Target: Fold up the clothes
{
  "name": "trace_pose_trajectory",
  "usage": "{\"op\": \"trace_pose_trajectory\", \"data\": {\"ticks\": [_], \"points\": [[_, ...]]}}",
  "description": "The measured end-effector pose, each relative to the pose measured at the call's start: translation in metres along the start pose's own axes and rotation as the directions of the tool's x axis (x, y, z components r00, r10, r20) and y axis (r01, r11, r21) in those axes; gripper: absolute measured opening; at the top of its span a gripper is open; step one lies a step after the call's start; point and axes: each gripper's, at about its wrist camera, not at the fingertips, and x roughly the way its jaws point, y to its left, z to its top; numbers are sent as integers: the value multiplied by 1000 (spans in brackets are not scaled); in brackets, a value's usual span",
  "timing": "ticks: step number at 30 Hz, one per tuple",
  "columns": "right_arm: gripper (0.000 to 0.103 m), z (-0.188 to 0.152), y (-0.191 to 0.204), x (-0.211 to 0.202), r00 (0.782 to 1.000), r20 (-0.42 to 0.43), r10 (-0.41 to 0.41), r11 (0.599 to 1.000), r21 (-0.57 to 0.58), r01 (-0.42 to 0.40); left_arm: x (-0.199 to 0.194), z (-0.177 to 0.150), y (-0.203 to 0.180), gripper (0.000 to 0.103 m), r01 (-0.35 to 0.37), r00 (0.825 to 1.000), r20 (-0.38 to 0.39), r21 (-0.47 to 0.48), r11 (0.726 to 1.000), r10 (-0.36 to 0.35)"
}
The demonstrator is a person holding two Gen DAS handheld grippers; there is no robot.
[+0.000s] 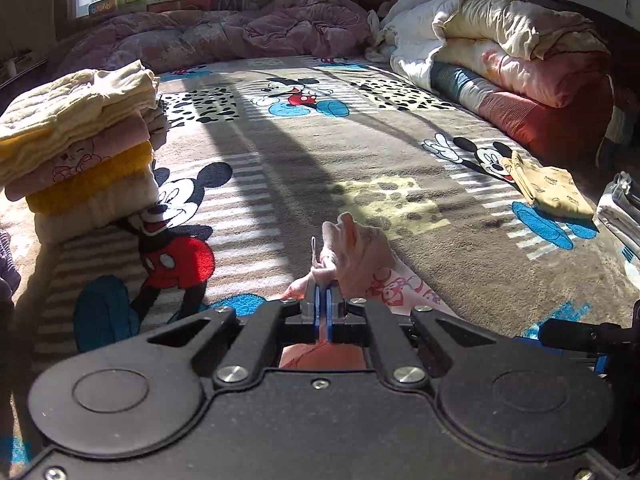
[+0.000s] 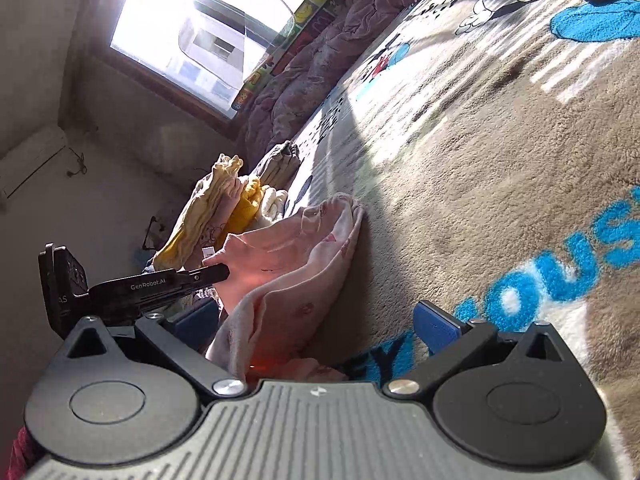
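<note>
A pale pink printed garment [image 1: 362, 256] lies on the Mickey Mouse blanket [image 1: 320, 152]. My left gripper [image 1: 324, 294] is shut on a bunched edge of it and lifts that edge a little. In the right wrist view the same pink garment [image 2: 288, 272] hangs and drapes between my open right gripper's [image 2: 316, 322] blue pads [image 2: 434, 326], with the left gripper [image 2: 160, 284] pinching its far edge. The right gripper holds nothing.
A stack of folded clothes [image 1: 80, 148] stands at the left, also in the right wrist view [image 2: 224, 208]. A folded yellow garment [image 1: 548, 190] and white folded items [image 1: 620, 216] lie at the right. Rolled quilts [image 1: 500, 52] and a purple quilt [image 1: 240, 36] line the back.
</note>
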Motion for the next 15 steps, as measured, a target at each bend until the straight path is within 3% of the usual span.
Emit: {"op": "trace_pose_trajectory", "data": {"ticks": [7, 15], "points": [[102, 0, -6, -9, 999, 28, 45, 996, 74, -47, -73, -51, -43, 1, 92, 993, 71, 70, 993, -97], [102, 0, -10, -32, 994, 50, 100, 986, 127, -105, -111, -125, -74, 1, 176, 984, -25, 155, 972, -174]]}}
